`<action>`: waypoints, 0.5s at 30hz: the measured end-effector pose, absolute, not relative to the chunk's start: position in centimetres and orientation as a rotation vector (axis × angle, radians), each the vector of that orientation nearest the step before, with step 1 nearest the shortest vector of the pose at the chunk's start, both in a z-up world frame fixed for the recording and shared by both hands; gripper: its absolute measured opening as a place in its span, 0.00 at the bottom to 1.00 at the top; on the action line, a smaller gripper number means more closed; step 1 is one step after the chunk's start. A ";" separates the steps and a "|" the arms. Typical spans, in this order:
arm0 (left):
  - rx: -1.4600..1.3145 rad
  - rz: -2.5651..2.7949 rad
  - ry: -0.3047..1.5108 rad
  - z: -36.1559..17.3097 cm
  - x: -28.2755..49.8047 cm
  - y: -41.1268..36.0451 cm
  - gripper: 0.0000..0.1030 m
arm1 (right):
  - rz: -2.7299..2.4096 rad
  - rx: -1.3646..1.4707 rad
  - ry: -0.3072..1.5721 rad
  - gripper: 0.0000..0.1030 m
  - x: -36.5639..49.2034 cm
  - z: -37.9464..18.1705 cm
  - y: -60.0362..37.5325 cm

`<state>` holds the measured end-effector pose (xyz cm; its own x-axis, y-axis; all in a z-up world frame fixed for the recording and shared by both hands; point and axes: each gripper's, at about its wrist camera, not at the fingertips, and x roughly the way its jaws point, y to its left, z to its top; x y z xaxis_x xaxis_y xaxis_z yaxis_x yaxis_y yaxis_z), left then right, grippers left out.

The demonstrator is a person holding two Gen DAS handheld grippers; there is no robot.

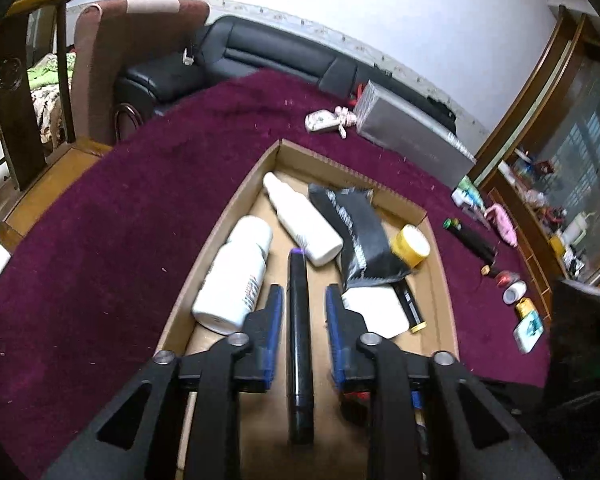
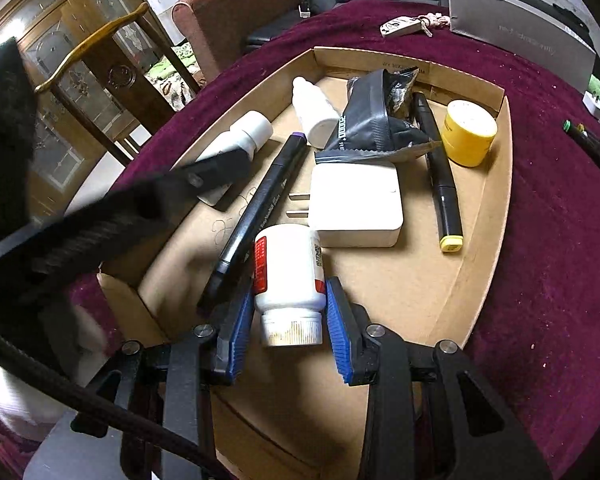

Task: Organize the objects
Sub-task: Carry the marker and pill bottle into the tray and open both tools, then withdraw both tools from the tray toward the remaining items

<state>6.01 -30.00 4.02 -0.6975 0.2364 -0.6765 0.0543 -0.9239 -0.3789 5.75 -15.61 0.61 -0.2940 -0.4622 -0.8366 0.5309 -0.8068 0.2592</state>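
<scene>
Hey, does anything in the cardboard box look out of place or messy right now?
Nothing is spilled or broken. The cardboard box is just jumbled: the black foil pouch is torn open and crumpled, lying over a marker, and the bottles lie on their sides at mixed angles.

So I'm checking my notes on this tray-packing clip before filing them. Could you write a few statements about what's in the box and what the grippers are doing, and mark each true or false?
1. The purple-tipped marker lies between the open fingers of the left gripper. True.
2. The right gripper is empty. False: the red-labelled white bottle sits between its fingers.
3. The yellow jar stands inside the cardboard box. True.
4. The white charger lies outside the box on the cloth. False: it is in the box.
5. The silver box rests on the maroon cloth. True.
</scene>
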 end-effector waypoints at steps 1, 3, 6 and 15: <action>-1.159 2.755 -0.584 4.3 6.2 -30.2 0.33 | -2.135 1.339 0.093 0.33 5.7 0.6 -15.7; -1.124 2.771 -0.625 5.0 6.9 -30.9 0.47 | -2.170 1.313 0.121 0.33 6.1 1.0 -15.7; -1.089 2.784 -0.667 5.7 7.7 -31.6 0.48 | -2.215 1.261 0.181 0.38 6.6 1.8 -15.9; -1.049 2.791 -0.681 7.3 8.8 -30.7 0.53 | -2.406 1.109 0.315 0.52 8.2 4.6 -14.4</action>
